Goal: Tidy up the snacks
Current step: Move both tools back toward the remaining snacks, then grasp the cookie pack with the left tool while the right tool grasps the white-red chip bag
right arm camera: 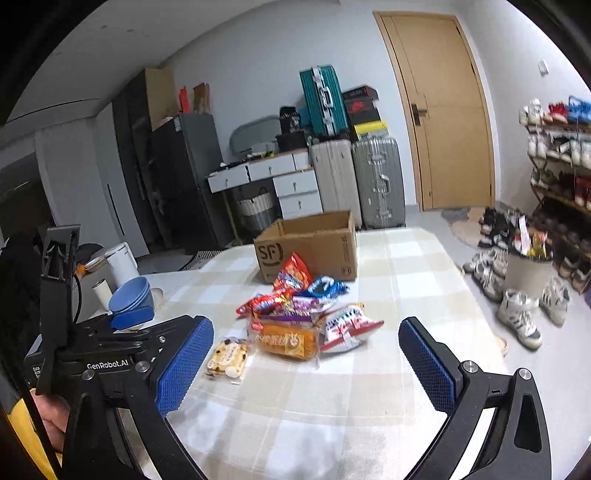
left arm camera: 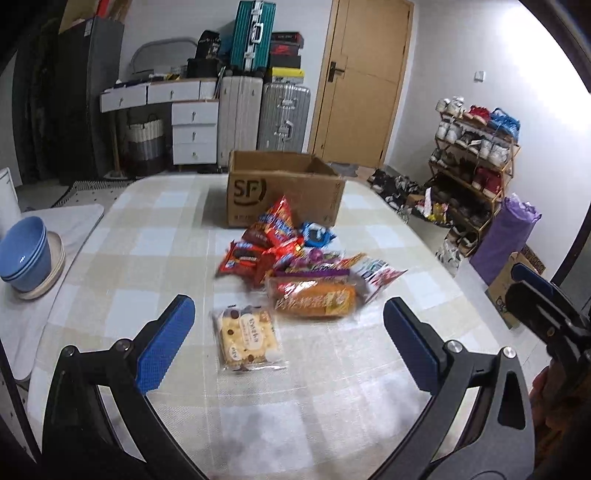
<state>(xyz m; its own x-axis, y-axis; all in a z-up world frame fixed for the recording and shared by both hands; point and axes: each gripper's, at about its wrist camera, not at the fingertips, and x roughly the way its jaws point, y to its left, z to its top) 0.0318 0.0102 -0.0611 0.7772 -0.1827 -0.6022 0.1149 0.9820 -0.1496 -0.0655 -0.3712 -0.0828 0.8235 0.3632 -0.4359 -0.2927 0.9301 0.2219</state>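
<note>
Apparently nothing is sorted yet: the snacks [left arm camera: 295, 258] lie in a heap on the worktop [left arm camera: 147, 240], just before the open cardboard box [left arm camera: 284, 192]. The left gripper [left arm camera: 288, 332] and right gripper [right arm camera: 306, 362] have fingers spread, holding nothing.

"SF" on cardboard box [left arm camera: 284, 194]; "GenRobot.AI" on left gripper [right arm camera: 162, 325].

Stacked blue bowls [left arm camera: 24, 254] at left edge on checked tablecloth [left arm camera: 147, 236]. Teal suitcase [left arm camera: 253, 35] atop pale suitcases, upper centre. Wooden door [left arm camera: 364, 81] upper right. Shoe rack [left arm camera: 476, 162] at right.
</note>
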